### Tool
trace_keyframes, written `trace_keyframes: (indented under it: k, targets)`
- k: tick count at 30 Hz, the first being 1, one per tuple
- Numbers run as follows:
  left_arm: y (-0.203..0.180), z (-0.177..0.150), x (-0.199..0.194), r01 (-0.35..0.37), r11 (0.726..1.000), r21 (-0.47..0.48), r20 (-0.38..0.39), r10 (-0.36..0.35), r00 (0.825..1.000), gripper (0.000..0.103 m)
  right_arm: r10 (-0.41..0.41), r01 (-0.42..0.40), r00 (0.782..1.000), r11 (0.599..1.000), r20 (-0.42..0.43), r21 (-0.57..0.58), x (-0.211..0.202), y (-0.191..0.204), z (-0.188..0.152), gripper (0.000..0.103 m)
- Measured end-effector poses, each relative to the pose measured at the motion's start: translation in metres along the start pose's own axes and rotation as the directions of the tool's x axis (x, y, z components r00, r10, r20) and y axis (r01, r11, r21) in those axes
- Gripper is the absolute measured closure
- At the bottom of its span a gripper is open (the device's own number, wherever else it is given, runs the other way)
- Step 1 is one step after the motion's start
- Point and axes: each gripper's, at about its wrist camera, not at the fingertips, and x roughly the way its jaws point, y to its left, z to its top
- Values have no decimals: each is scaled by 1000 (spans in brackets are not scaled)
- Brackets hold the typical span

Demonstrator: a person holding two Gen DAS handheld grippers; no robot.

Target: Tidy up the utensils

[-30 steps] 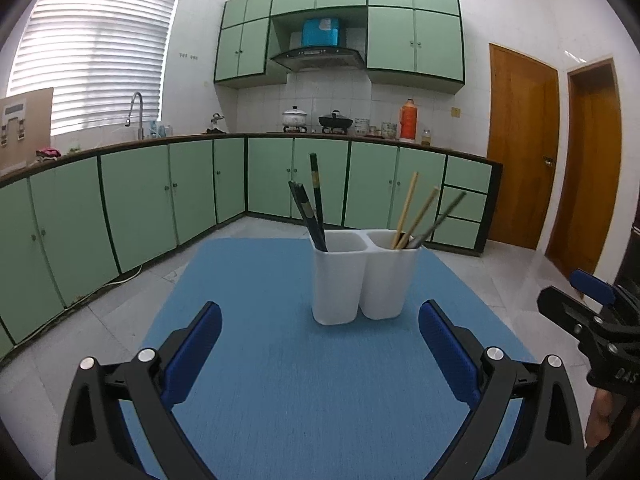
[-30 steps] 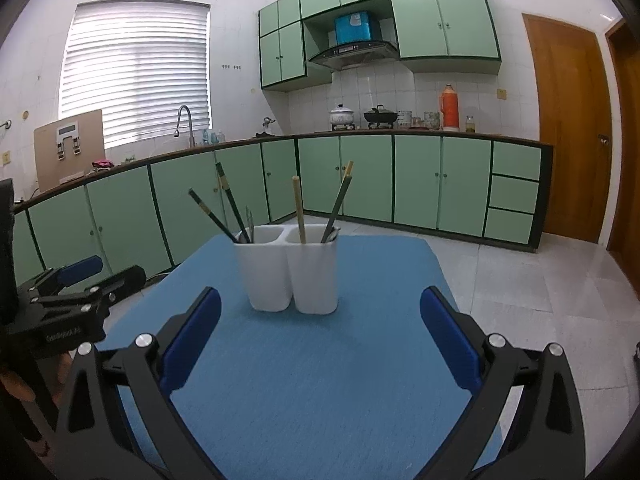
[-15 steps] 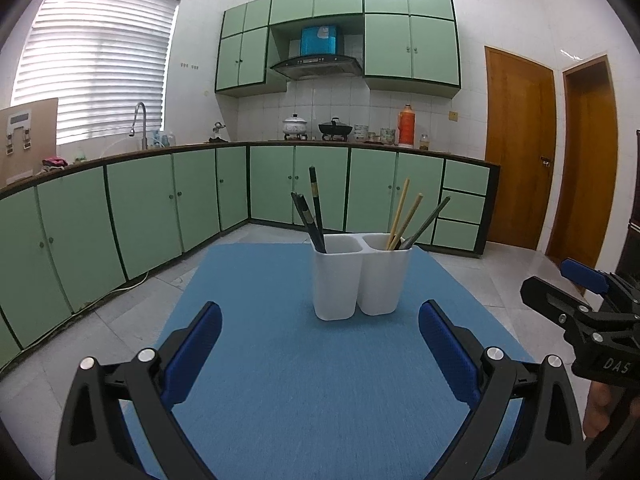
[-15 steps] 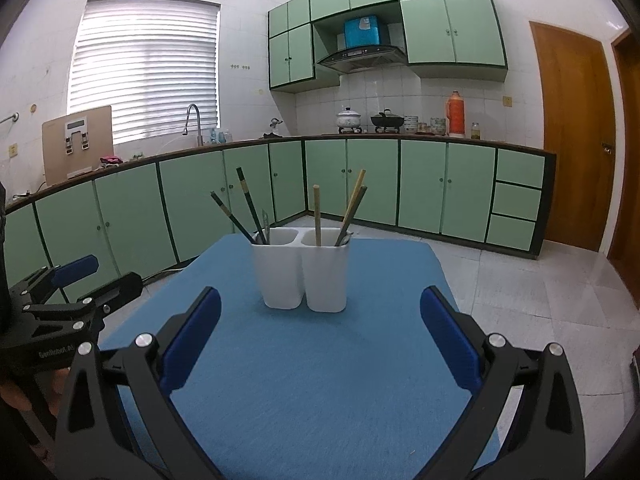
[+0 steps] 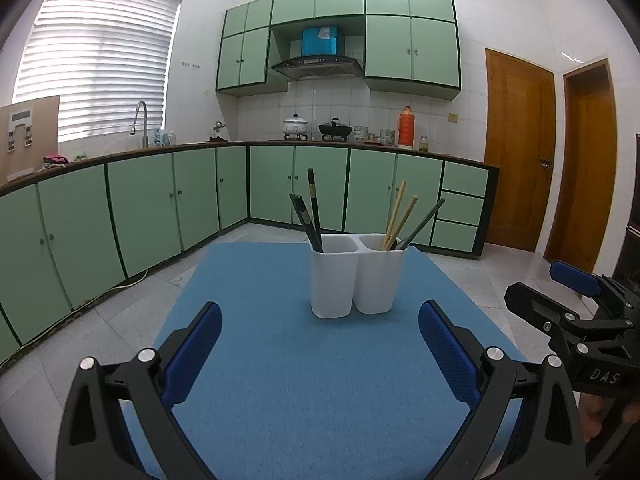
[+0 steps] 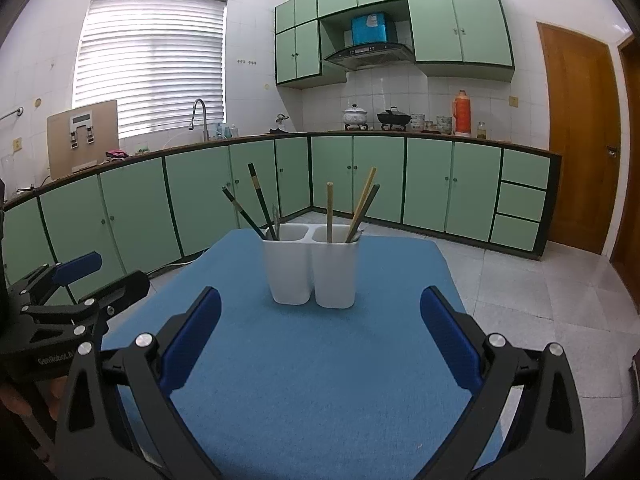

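Observation:
A white two-compartment holder point(image 5: 356, 276) stands upright on the blue mat point(image 5: 320, 380); it also shows in the right wrist view point(image 6: 312, 268). Its left compartment holds dark chopsticks point(image 5: 310, 216). Its right compartment holds light wooden chopsticks point(image 5: 398, 216) and one dark utensil point(image 5: 422, 222). My left gripper point(image 5: 320, 352) is open and empty, short of the holder. My right gripper point(image 6: 320, 344) is open and empty, also short of the holder. Each gripper shows at the edge of the other's view, the right one point(image 5: 576, 312) and the left one point(image 6: 68, 296).
The mat covers a small table with tiled floor point(image 5: 500, 280) around it. Green base cabinets point(image 5: 160, 208) run along the back and left walls, with a sink tap point(image 5: 138, 120), pots point(image 5: 296, 126) and an orange flask point(image 5: 405, 126) on the counter. Wooden doors point(image 5: 520, 176) stand at the right.
Both grippers have drawn back and risen a little, so the holder looks smaller and farther. Both stay open and empty. The holder and utensils have not moved.

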Motion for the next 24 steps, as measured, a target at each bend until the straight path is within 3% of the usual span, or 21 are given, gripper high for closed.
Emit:
trace_keyframes:
  k: [24]
  targets:
    - [1, 1, 3, -13, 1000, -7, -1, 13, 1000, 6, 8, -8, 1000, 1000, -2, -2, 2, 4, 3, 6]
